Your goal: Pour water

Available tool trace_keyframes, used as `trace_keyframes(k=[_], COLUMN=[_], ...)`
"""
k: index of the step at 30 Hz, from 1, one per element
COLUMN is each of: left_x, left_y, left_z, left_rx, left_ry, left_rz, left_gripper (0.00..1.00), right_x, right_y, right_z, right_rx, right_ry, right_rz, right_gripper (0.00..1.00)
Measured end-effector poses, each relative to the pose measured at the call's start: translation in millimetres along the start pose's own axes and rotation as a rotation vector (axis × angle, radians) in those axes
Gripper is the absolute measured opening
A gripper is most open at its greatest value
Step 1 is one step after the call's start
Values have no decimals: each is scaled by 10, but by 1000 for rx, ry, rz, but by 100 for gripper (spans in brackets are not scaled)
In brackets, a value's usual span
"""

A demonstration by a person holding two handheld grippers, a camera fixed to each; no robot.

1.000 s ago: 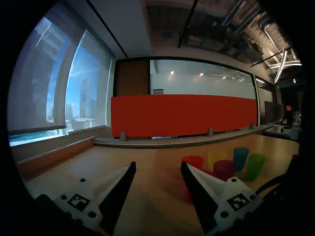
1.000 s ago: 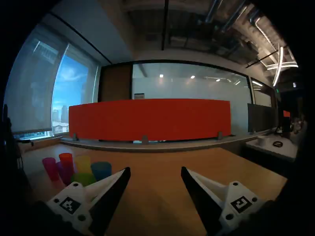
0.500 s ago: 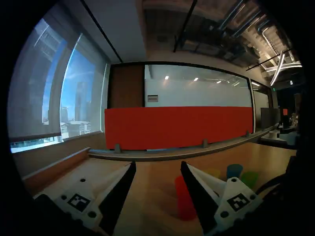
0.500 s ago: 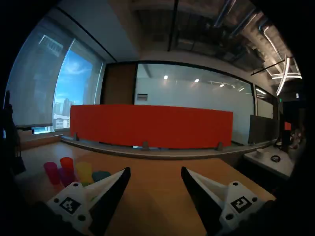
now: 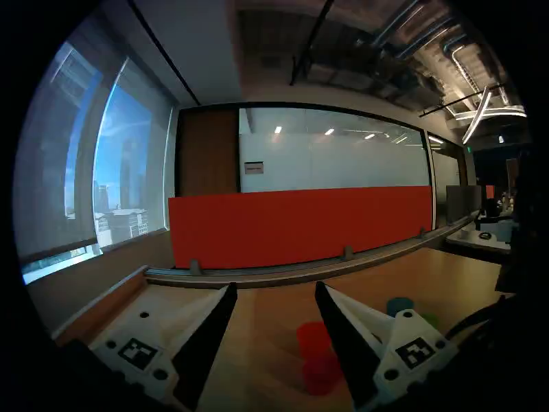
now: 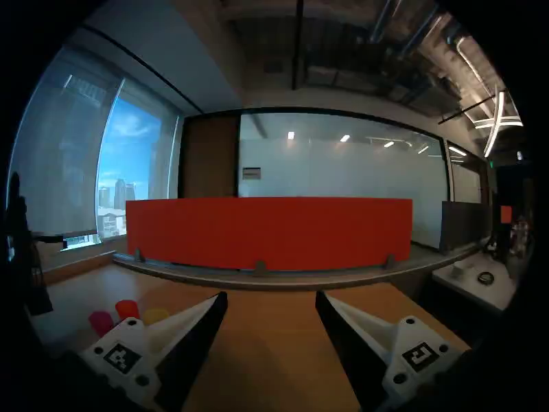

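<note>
Left claw, right claw lifted, agape

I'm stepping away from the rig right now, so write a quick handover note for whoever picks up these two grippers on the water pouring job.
Left gripper: open, holding nothing, over the wooden table. A red cup stands just ahead of it, with a blue cup and a green cup to its right.
Right gripper: open, empty. A pink cup and a yellow cup are at its lower left.
Done: nothing gripped or poured.
Left: grasp a cup and pour.
</note>
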State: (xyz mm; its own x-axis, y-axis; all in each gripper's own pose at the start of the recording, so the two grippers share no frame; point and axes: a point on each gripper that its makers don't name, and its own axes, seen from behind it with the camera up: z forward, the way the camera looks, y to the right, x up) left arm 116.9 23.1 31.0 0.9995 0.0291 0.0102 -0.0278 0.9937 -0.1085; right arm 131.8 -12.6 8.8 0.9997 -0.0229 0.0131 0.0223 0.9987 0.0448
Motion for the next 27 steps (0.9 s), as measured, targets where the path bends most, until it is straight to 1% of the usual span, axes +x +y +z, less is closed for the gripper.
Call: trace_keyframes(k=[3, 11, 17, 20, 27], left_x=[42, 144, 225, 238, 261], left_y=[0, -23, -32, 14, 177], left_z=[12, 55, 82, 84, 83], left_rx=[-1, -17, -35, -60, -138], left_ry=[-9, -30, -32, -39, -56], left_rz=[8, -32, -34, -36, -42], left_gripper=[84, 84, 84, 84, 84], right_x=[90, 215, 274, 295, 358], right_y=[6, -13, 11, -21, -169], right_z=[22, 57, 60, 61, 62], right_rx=[0, 12, 9, 24, 109], right_ry=[-4, -11, -12, -15, -27], right_rz=[0, 19, 14, 9, 23], right_gripper=[99, 99, 99, 99, 99])
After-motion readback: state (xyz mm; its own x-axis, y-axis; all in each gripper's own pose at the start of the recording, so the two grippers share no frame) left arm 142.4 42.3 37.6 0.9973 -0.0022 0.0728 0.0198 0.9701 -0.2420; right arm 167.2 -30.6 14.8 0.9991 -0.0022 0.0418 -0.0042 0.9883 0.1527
